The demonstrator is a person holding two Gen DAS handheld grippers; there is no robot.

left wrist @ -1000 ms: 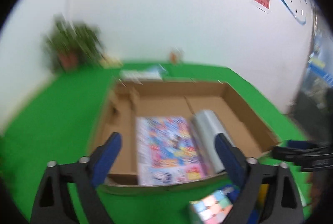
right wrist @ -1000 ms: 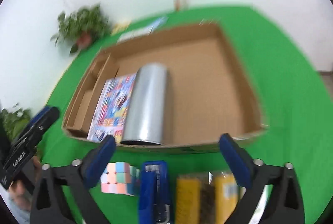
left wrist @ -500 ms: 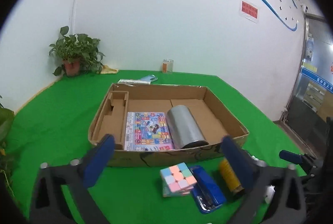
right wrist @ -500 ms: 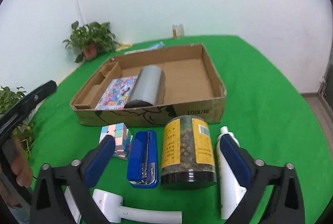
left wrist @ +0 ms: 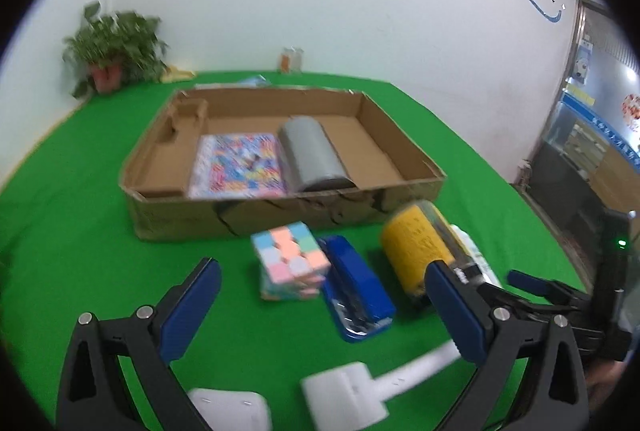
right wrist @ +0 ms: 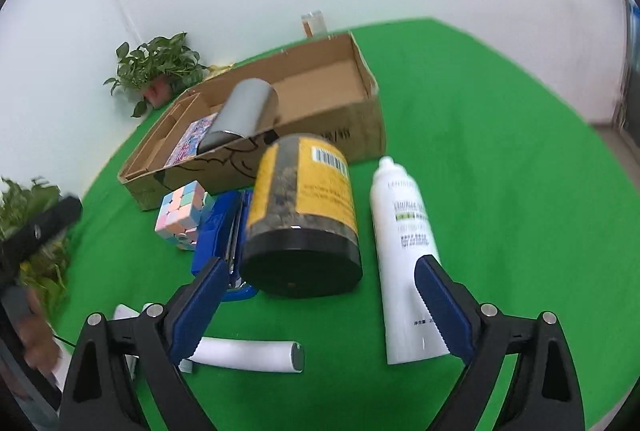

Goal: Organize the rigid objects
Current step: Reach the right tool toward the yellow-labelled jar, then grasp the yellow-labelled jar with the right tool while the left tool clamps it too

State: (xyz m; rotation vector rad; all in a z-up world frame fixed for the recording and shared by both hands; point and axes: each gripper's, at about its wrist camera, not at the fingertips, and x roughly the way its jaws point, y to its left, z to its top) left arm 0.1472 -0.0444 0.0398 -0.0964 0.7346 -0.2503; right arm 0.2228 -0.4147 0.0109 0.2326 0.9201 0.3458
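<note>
Right tool [right wrist: 316, 305]: jaws closing, nothing gripped, just short of lying yellow-labelled jar [right wrist: 304, 215]; left tool [left wrist: 320, 307]: open, empty, above green worktop [left wrist: 80, 251]

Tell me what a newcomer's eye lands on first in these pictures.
The bright green table first, then the shallow cardboard box holding a silver cylinder beside a colourful printed sheet. In front of the box lie a pastel puzzle cube, a blue stapler, a yellow-labelled jar on its side and a white bottle. The right gripper, its fingers closing with nothing yet pressed, sits near the jar's black lid.
</note>
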